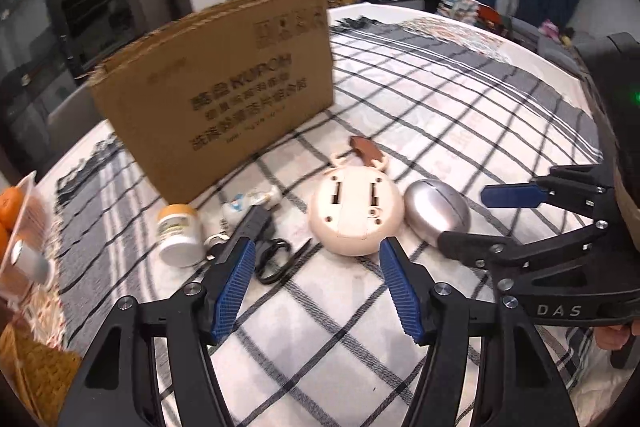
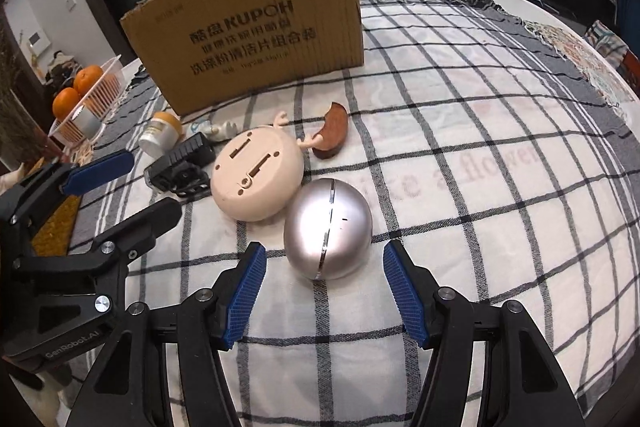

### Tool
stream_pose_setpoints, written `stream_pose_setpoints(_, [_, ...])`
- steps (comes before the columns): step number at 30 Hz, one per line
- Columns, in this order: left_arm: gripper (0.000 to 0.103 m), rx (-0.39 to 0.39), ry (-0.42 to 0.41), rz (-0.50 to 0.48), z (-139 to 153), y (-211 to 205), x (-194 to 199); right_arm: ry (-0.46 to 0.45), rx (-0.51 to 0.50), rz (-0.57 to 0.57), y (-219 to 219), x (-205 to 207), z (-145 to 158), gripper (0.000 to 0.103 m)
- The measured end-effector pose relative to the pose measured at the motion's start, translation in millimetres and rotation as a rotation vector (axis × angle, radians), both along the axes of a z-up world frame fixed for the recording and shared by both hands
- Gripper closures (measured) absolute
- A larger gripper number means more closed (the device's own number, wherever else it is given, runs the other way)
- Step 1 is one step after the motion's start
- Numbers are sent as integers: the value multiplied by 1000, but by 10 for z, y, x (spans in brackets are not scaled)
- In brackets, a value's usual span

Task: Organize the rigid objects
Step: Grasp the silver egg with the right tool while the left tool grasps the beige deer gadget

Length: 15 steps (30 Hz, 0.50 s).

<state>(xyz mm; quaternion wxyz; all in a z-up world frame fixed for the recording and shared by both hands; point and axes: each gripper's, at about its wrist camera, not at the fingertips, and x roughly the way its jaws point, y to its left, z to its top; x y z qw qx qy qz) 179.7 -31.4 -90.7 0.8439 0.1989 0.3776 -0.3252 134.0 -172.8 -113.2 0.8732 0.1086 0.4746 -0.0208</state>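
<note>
A cardboard box (image 1: 224, 87) stands on the checked tablecloth; it also shows in the right wrist view (image 2: 256, 27). In front of it lie a cream round gadget with antlers (image 1: 354, 213) (image 2: 256, 179), a silver egg-shaped object (image 1: 438, 213) (image 2: 328, 229), a brown curved wooden piece (image 1: 366, 149) (image 2: 332, 131), a black adapter (image 2: 180, 163), black scissors (image 1: 272, 259) and a small yellow-capped bottle (image 1: 178, 235) (image 2: 160, 135). My left gripper (image 1: 318, 291) is open just short of the cream gadget. My right gripper (image 2: 324, 297) is open, the silver object just ahead of its fingertips.
A clear tray with oranges (image 2: 86, 95) stands at the table's left edge; it also shows in the left wrist view (image 1: 16, 223). A small white tube (image 1: 252, 201) lies by the box. The cloth stretches bare to the right (image 2: 500, 167).
</note>
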Motion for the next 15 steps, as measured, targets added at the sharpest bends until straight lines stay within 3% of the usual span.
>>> stream_pose_setpoints(15, [34, 0, 102, -130, -127, -219, 257, 55, 25, -25, -76, 113, -172, 41])
